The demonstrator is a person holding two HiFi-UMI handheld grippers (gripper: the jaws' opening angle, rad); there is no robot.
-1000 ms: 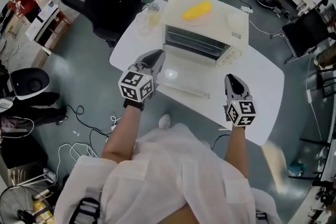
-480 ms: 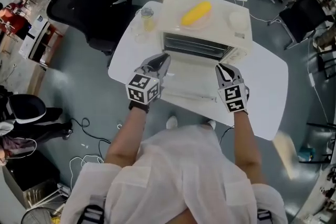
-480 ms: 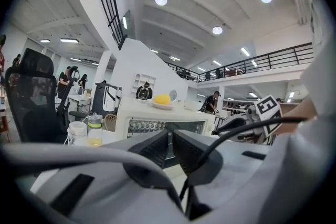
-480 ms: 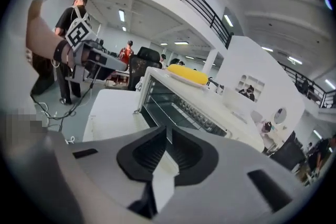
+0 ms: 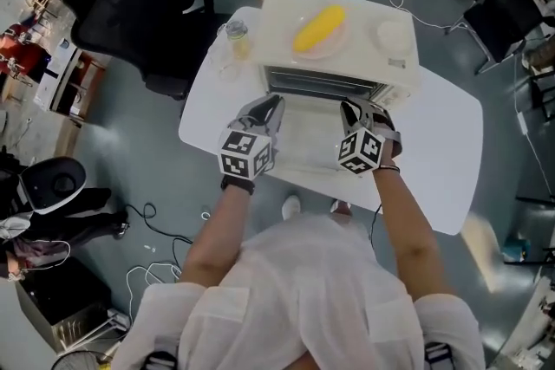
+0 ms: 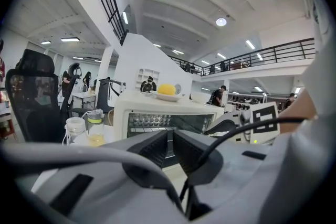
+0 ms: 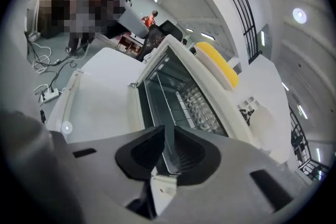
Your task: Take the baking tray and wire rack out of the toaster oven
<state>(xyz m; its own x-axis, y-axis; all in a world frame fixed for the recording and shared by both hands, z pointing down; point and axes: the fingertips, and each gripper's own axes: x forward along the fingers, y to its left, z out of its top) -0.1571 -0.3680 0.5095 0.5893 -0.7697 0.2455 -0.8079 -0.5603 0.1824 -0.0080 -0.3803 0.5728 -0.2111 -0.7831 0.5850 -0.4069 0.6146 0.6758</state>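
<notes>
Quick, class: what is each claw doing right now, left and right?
Left claw: closed, holding nothing.
Right claw: slightly open, has just been opening, gripping nothing; the toaster oven interior shows through its gap.

Cream toaster oven (image 5: 368, 61), white table (image 5: 438, 147)

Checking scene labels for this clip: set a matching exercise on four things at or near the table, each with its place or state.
Things:
1. toaster oven door
2. yellow object
3. jar
4. office chair

Places or states:
A. on top of the toaster oven
B. off the left edge of the table
C. folded down, open
D. on the table, left of the oven

Pairs: 1-C; 2-A; 3-D; 4-B
</notes>
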